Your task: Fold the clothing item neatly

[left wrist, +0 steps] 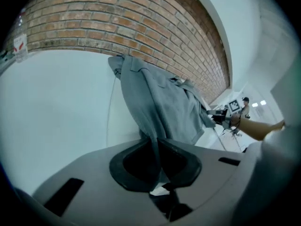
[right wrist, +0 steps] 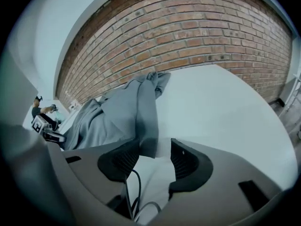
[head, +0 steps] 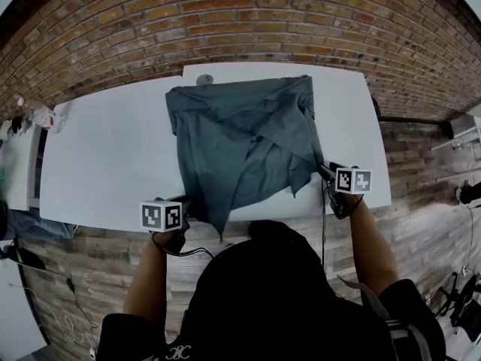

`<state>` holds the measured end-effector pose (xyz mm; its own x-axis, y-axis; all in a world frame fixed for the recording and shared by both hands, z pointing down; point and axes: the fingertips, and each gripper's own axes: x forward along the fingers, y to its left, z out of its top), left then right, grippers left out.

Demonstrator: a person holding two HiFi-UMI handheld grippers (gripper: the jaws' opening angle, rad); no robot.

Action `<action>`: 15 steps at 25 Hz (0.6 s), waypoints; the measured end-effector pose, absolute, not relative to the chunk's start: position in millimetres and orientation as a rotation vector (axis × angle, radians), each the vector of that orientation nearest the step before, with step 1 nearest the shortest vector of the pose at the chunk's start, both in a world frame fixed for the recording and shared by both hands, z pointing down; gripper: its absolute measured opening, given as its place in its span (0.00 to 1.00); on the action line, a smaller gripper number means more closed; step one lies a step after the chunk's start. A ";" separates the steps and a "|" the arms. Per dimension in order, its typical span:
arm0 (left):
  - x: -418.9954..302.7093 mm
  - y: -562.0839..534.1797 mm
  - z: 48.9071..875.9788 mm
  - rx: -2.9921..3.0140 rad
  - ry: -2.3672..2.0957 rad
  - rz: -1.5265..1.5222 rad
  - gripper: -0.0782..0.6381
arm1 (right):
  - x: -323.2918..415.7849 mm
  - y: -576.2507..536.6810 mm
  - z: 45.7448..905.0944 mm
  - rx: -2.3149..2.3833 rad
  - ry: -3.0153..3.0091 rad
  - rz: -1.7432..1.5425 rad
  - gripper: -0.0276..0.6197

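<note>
A rumpled grey shirt [head: 244, 145] lies on the white surface [head: 105, 156] below a brick wall [head: 225, 21], with a small round thing [head: 204, 79] at its far edge. The left tongs [head: 188, 206] pinch its near corner; the right tongs [head: 325, 171] stand apart, the hem loose between them.

White table [head: 105, 156] before a red-brick wall [head: 225, 13], brownish plank floor [head: 421, 224] on either side.

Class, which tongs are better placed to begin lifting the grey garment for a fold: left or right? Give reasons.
Left. The left tongs are pinched shut on the grey garment. The right tongs stand open with the garment's edge between them, ungripped, so they would likely need to close first.
</note>
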<state>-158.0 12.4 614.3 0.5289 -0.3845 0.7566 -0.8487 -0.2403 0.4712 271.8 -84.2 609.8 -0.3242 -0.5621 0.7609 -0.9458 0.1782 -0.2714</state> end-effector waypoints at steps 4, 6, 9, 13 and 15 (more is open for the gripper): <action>-136.1 14.2 571.1 1.877 -0.914 0.400 0.16 | 282.0 -102.2 593.7 1.523 -2.050 0.945 0.35; -130.4 10.8 547.8 1.912 -0.895 0.319 0.16 | 276.9 -105.1 595.6 1.488 -2.080 1.013 0.35; -116.1 3.0 517.2 1.953 -0.853 0.195 0.16 | 266.1 -98.4 613.6 1.340 -2.033 1.035 0.35; -105.2 -12.9 487.0 1.991 -0.835 0.090 0.16 | 252.8 -91.7 619.6 1.200 -1.985 0.993 0.32; -104.2 -21.5 476.3 1.997 -0.843 0.042 0.16 | 248.3 -87.5 617.7 1.155 -1.978 0.983 0.11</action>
